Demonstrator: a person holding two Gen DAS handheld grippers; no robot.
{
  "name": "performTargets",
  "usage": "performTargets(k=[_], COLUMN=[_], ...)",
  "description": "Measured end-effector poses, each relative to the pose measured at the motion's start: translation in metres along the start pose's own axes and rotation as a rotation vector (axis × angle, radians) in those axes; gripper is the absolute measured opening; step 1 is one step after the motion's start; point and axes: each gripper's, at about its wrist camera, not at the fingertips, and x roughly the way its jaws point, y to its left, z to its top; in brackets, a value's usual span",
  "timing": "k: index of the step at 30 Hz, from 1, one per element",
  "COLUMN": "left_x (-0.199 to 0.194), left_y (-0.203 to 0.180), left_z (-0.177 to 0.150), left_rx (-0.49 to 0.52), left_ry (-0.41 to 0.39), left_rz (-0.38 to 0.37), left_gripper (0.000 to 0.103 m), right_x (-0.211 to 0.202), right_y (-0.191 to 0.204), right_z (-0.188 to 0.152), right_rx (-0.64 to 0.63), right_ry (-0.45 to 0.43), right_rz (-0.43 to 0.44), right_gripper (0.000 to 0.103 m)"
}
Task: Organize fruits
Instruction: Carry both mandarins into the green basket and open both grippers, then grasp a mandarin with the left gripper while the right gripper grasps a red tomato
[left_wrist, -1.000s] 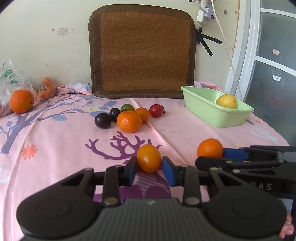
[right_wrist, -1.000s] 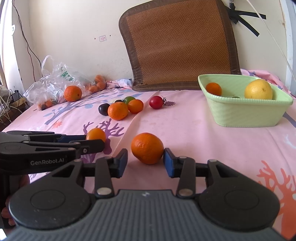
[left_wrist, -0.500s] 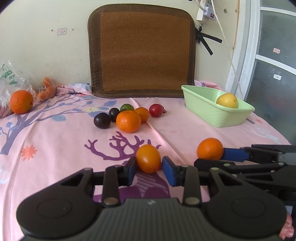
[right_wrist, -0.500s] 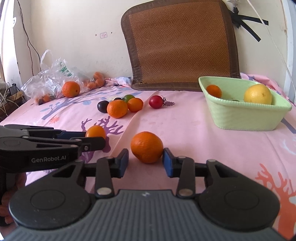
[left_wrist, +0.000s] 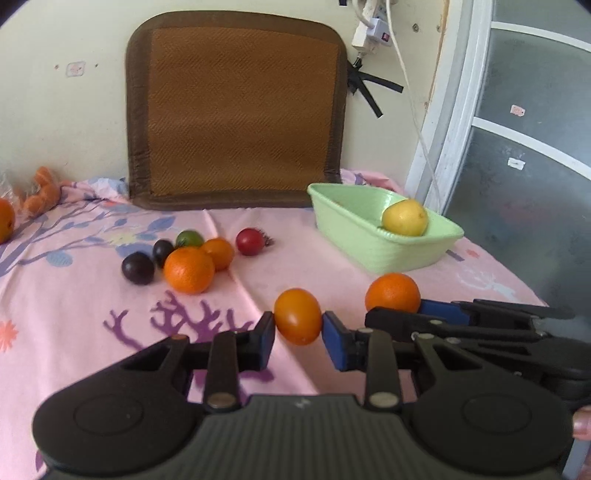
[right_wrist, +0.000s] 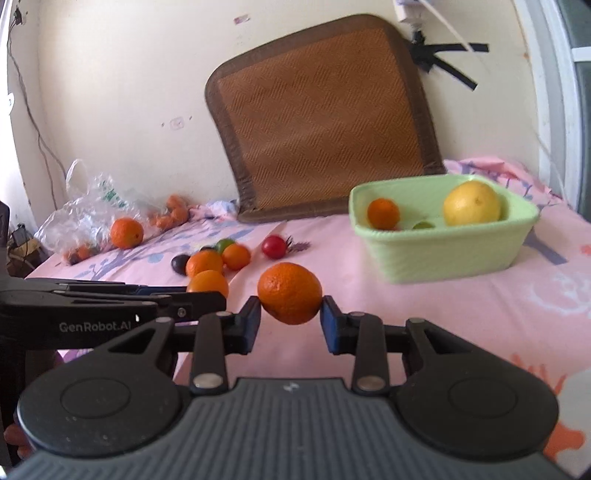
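Facing you across the pink cloth (right_wrist: 424, 314) is the green basket (right_wrist: 443, 254); short of it, your right gripper (right_wrist: 290, 321) pinches the larger orange (right_wrist: 290, 293) between its pads, and your left gripper (left_wrist: 298, 334) clamps the smaller orange fruit (left_wrist: 297, 316) likewise.

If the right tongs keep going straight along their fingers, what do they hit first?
Probably bare pink tablecloth, in the gap between the red fruit and the green basket; depth is unclear. The right tongs already hold an orange.
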Motion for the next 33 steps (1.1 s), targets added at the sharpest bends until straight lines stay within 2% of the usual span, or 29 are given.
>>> performTargets(k=[4,6,9,13,16,18,22,25,28,30,33], left_x=[0.024,0.044,0.078,0.122,0.142,0.144,0.127,0.087,0.038,0.009,-0.022], left_y=[-0.017,-0.03,-0.049,-0.065,-0.071,-0.071,-0.06,-0.038,0.0,0.028,0.067], left_z=[0.043,0.065,0.085,0.091,0.09,0.088,0.085,0.076,0.049,0.026,0.002], left_rx=[0.004,0.013,0.053,0.069,0.072,0.064,0.019,-0.029,-0.092,-0.103,-0.104], left_ry=[-0.021,-0.025,-0.016,0.049,0.071,0.06,0.03,-0.019,-0.045,-0.05,-0.032], left_rz=[-0.061,-0.091,-0.098,-0.095,-0.079,-0.07,-0.08,-0.107,-0.124,-0.042,0.138], left_gripper=[0.028,0.029,0.029,0.029,0.031,0.038,0.039,0.041,0.043,0.043,0.043], right_x=[-0.005,0.0,0.012,0.021,0.016,0.014,0.011,0.003,-0.004,-0.005,-0.005], right_y=[-0.033,-0.051,-0.07,-0.082,-0.078,-0.077,-0.08,-0.081,-0.081,-0.078,-0.069], right_z=[0.023,0.031,0.036,0.032,0.03,0.029,0.029,0.027,0.026,0.025,0.025], right_rx=[0.014,0.027,0.017,0.013,-0.033,-0.046,-0.022,-0.005,0.005,0.005,0.042], right_ry=[-0.104,-0.122,-0.128,-0.135,-0.175,-0.188,-0.208,-0.249,-0.293,-0.302,-0.279], right_rz=[-0.112,-0.153,-0.209,-0.246,-0.272,-0.285,-0.282,-0.297,-0.32,-0.33,-0.282], right_gripper=[0.038,0.038,0.038,0.04,0.056,0.056,0.056,0.055,0.055,0.055,0.054])
